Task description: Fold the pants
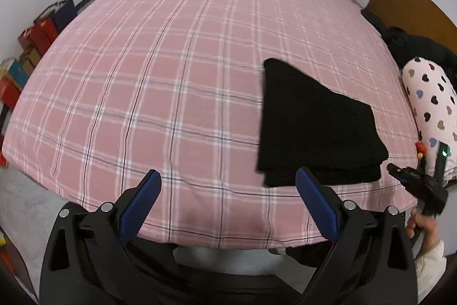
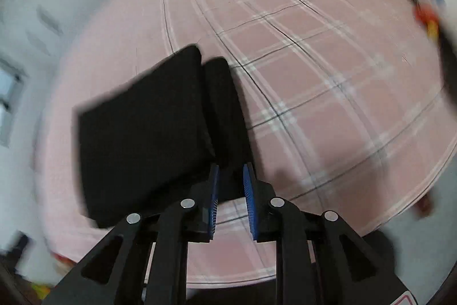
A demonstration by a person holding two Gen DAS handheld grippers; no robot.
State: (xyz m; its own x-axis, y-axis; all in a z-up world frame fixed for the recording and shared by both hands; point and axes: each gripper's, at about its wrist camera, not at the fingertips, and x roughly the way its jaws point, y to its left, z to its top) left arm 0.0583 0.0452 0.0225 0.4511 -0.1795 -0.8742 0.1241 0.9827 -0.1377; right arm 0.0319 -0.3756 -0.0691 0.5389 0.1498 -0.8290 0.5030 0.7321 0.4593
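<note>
Pants: black folded knit pants (image 1: 317, 125) lay near the pink plaid bed's (image 1: 160, 70) front right corner.
Left gripper (image 1: 228, 185): jaws were spread wide, empty.
Right gripper (image 2: 230, 176): jaws were narrowly parted, nothing seen clamped.
Risk: the stacked layers could be dragged apart if snagged.

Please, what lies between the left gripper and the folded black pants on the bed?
Only bare pink plaid sheet. The left wrist view shows the open left gripper just short of the pants, nothing between.

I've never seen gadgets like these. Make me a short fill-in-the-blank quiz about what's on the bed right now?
1. The folded pants are ____ in colour.
2. They lie on a checked ____ bedsheet.
3. The left hand-held gripper has its jaws wide ____.
4. The pillow is printed with ____.

Missing words: black; pink; open; hearts
</note>
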